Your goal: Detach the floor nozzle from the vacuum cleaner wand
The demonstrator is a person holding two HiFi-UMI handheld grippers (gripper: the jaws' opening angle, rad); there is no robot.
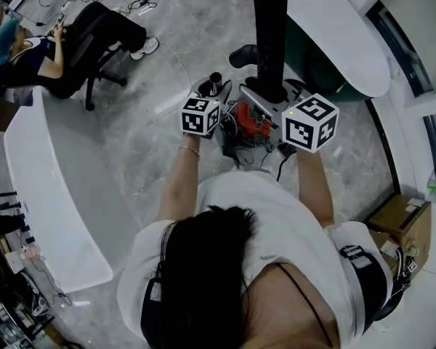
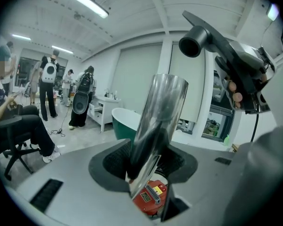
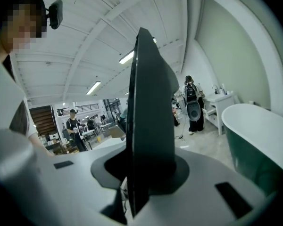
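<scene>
Left gripper view showed the left tool (image 2: 148,171) closed around the chrome wand (image 2: 159,117), whose open upper end stood free, with the red vacuum body (image 2: 151,197) just below the jaws. The right tool (image 3: 148,175) was clamped narrowly on the black floor nozzle (image 3: 148,107), held upright beside the wand and seemingly apart from it. The separation therefore looked done, and the next move likely called for carrying the nozzle clear and setting it down with the wand held steady.
</scene>
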